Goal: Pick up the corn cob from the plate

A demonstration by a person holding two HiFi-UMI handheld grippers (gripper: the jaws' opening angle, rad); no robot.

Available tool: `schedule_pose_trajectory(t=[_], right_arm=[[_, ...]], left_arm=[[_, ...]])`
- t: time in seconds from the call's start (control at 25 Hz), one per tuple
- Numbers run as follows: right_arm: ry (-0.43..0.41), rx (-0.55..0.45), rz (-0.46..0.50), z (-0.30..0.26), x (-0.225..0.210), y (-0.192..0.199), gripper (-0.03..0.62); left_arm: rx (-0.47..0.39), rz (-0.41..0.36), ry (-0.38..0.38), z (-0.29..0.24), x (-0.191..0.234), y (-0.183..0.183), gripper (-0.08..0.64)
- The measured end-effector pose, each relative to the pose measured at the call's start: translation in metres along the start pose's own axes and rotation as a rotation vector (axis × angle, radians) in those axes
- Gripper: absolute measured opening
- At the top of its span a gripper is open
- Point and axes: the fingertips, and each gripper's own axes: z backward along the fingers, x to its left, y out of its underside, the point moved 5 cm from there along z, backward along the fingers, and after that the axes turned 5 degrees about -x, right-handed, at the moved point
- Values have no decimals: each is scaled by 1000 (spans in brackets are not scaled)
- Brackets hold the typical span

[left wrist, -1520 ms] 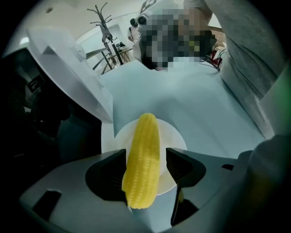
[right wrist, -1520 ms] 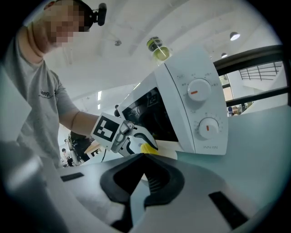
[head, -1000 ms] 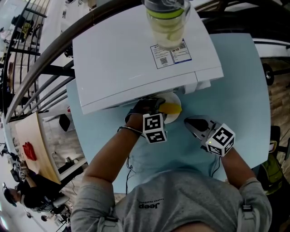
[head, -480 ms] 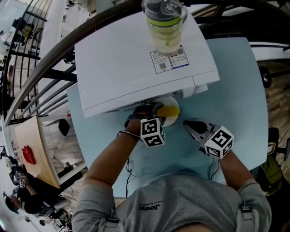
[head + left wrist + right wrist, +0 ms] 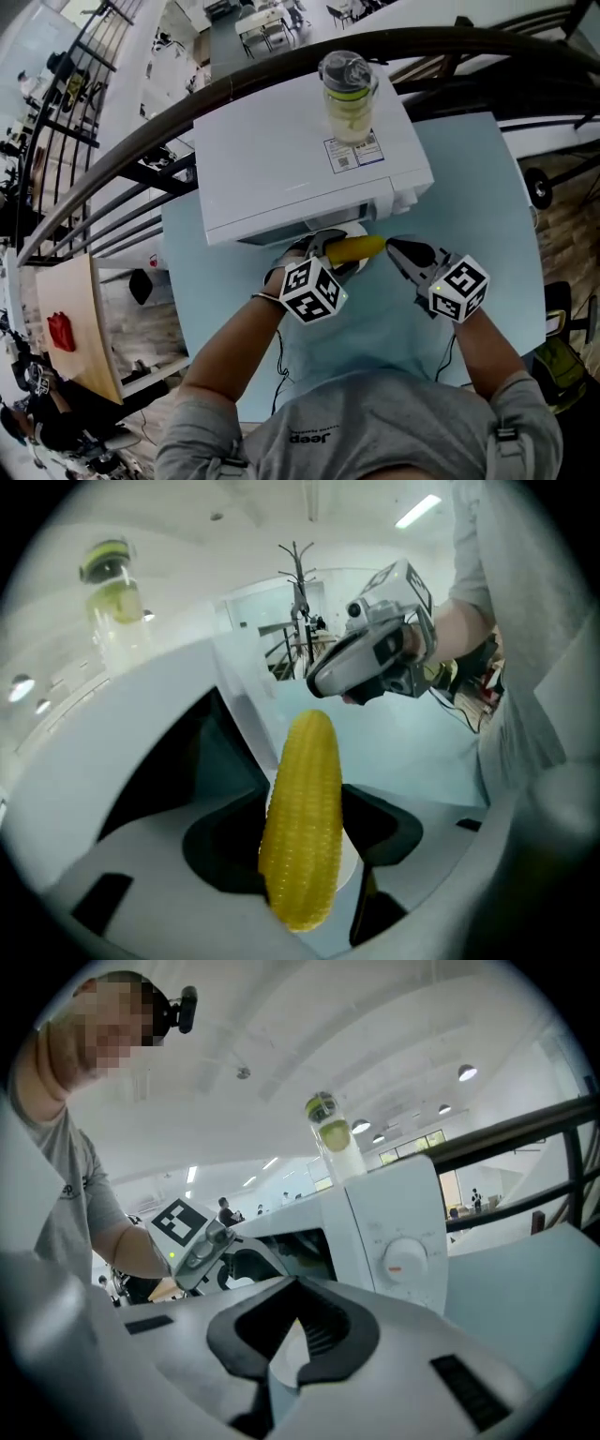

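My left gripper [image 5: 330, 251] is shut on the yellow corn cob [image 5: 356, 248], gripping it near its lower end. In the left gripper view the corn cob [image 5: 302, 822] stands up between the black jaws, held clear of the surface. A sliver of the white plate [image 5: 349, 232] shows behind it, just in front of the microwave. My right gripper [image 5: 394, 247] is shut with nothing in it. It sits just right of the cob's tip, and its body [image 5: 375, 653] shows beyond the cob.
A white microwave [image 5: 291, 159] stands on the light blue table [image 5: 487, 187], with a lidded bottle [image 5: 349, 94] holding lemon slices on top. Its dial panel [image 5: 398, 1241] faces my right gripper. A dark curved railing [image 5: 141, 103] runs behind the table.
The left gripper has lifted the corn cob off the plate and turned it to point right. The right gripper has moved up close to the cob's tip.
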Motion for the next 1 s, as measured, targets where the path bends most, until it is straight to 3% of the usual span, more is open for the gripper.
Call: schedule_pose_trajectory(t=[0.36, 0.6, 1.0], right_arm=[[71, -176, 157, 19, 45, -137, 6], [121, -236, 243, 30, 104, -212, 6], [154, -325, 290, 45, 210, -278, 6]], left_arm=[[-248, 155, -152, 124, 35, -74, 265], [-429, 249, -255, 233, 49, -107, 265], [-694, 312, -321, 403, 32, -127, 265]])
